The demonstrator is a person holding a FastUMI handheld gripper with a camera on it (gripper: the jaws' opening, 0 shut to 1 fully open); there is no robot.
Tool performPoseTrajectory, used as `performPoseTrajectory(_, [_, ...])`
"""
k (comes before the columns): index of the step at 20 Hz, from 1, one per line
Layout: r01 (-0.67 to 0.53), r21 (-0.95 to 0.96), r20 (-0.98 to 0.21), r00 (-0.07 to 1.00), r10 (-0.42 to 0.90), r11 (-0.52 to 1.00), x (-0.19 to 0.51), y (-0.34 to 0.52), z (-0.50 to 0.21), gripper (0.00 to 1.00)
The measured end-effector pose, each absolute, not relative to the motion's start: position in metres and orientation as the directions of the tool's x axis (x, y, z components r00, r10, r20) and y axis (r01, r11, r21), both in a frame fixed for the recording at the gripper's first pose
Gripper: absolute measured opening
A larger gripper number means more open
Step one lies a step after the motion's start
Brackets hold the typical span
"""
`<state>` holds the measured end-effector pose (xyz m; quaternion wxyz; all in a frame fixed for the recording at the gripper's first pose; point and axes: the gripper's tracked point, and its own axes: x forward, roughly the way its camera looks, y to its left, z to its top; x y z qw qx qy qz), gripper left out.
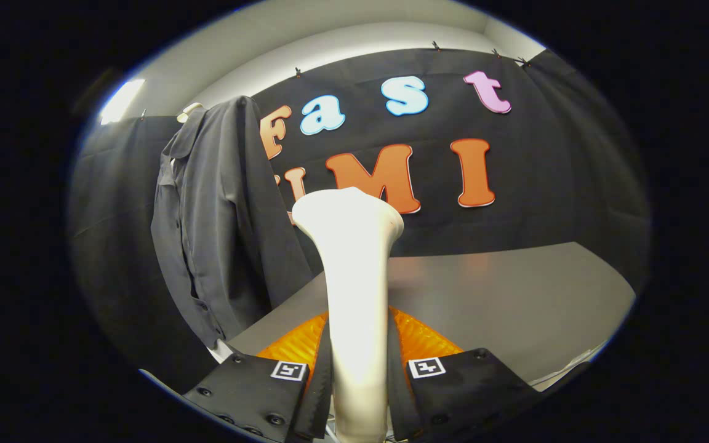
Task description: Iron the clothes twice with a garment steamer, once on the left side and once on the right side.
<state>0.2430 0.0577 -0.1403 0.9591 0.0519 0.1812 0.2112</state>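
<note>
A white garment steamer (354, 289) stands upright between my fingers, its flared head pointing up and away. My gripper (357, 344) is shut on the steamer's handle, one finger pressing on each side. A dark grey buttoned shirt (219, 215) hangs on a white hanger (189, 111), to the left of the steamer's head and beyond it. The steamer's head is apart from the shirt, off its right edge.
A grey table (502, 295) stretches ahead and to the right of my fingers, up to the black cloth wall (545, 203). The shirt's lower hem hangs down past the table's left corner.
</note>
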Motion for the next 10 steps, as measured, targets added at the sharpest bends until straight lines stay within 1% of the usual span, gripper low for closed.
performPoseTrajectory(4, [-0.385, 0.174, -0.229, 0.879, 0.418, 0.906, 0.203, 0.055, -0.105, 0.46])
performPoseTrajectory(6, [-0.360, 0.144, -0.195, 0.903, 0.383, 0.922, 0.188, 0.055, -0.092, 0.46])
performPoseTrajectory(10, [-0.321, 0.139, -0.161, 0.926, 0.341, 0.937, 0.162, 0.074, -0.076, 0.46])
